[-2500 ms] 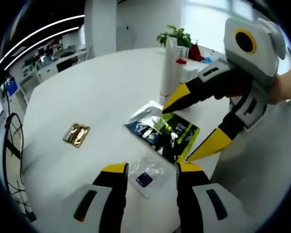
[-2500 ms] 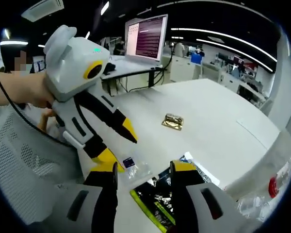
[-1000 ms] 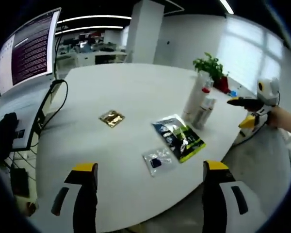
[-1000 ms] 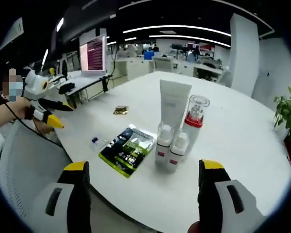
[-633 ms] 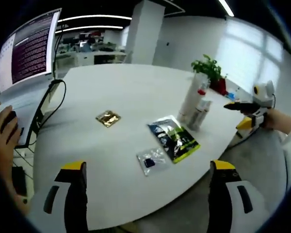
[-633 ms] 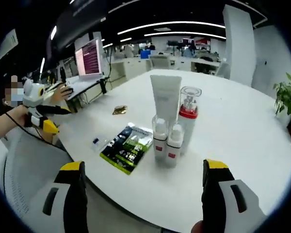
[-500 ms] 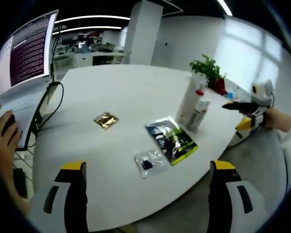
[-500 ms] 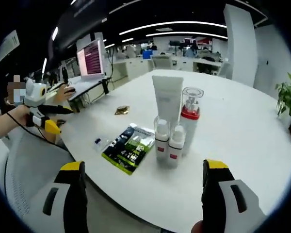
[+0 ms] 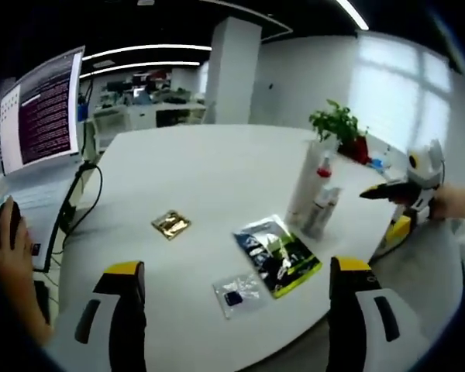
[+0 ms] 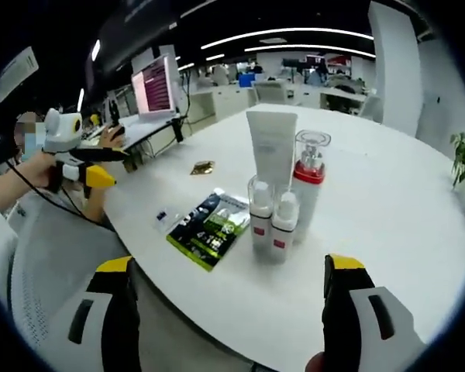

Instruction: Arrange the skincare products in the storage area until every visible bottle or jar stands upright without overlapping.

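Both grippers, left (image 9: 231, 271) & right (image 10: 226, 267), wide open, empty; bottles (image 10: 273, 221) upright, prob light + tippy; grab low on body imo.

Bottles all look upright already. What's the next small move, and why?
Probably none on the bottles: hold both grippers back. In the right gripper view the white tube, the red-collared pump bottle and the two small bottles stand upright in a tight cluster. The right gripper and the left gripper are open, off the table. If anything, check the cluster for touching bottles.
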`<state>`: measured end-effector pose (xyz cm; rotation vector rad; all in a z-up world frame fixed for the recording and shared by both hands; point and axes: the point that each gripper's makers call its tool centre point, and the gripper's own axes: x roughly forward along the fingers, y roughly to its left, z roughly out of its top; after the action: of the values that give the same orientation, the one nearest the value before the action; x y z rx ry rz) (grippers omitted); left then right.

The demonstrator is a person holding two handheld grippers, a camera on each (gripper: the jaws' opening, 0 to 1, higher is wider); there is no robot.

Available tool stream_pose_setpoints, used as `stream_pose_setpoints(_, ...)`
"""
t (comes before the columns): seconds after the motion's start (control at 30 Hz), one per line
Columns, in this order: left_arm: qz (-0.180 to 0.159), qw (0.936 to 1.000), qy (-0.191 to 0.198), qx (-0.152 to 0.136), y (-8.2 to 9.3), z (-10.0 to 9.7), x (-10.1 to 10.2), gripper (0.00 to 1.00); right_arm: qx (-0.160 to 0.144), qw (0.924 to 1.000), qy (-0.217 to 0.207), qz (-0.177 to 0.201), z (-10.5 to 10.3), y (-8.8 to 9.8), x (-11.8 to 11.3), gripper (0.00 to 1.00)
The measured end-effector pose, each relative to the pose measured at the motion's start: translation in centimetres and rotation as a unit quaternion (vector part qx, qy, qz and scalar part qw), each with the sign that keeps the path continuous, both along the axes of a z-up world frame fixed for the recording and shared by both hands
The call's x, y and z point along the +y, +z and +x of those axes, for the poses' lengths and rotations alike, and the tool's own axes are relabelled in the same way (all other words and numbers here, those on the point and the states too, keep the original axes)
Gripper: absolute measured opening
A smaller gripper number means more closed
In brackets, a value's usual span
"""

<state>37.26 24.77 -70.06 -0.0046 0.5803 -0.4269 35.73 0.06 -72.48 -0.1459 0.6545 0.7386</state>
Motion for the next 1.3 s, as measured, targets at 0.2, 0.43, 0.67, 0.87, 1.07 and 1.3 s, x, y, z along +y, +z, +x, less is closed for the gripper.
stream_pose_setpoints(0.2, 0.032, 0.9990, -0.018, 0.024, -1.0, 1.5, -0.8, 0.92, 0.003, 1.0000, 0.002, -0.002, -0.1, -0.3, 0.1, 0.99)
stream_pose_setpoints(0.43, 0.052, 0.9974, -0.032, 0.039, -1.9, 4.0, -1.4, 0.91, 0.009, 1.0000, 0.001, 0.001, -0.2, -0.6, 0.1, 0.99)
stream_pose_setpoints(0.67, 0.064, 0.9956, -0.038, 0.057, -3.5, 5.7, -1.3, 0.91, 0.020, 0.9997, -0.011, 0.005, 0.0, -0.9, -0.3, 0.99)
stream_pose_setpoints(0.87, 0.078, 0.9936, -0.044, 0.069, -4.4, 7.0, -0.4, 0.89, 0.028, 0.9995, -0.012, 0.001, -0.1, -1.2, -0.4, 0.99)
stream_pose_setpoints(1.07, 0.095, 0.9908, -0.059, 0.077, -5.5, 8.6, 0.4, 0.90, 0.033, 0.9993, -0.016, -0.001, -0.1, -1.5, -0.6, 0.98)
stream_pose_setpoints(1.3, 0.107, 0.9876, -0.070, 0.091, -7.2, 10.6, 1.4, 0.89, 0.038, 0.9990, -0.026, -0.004, 0.1, -1.7, -0.9, 0.98)
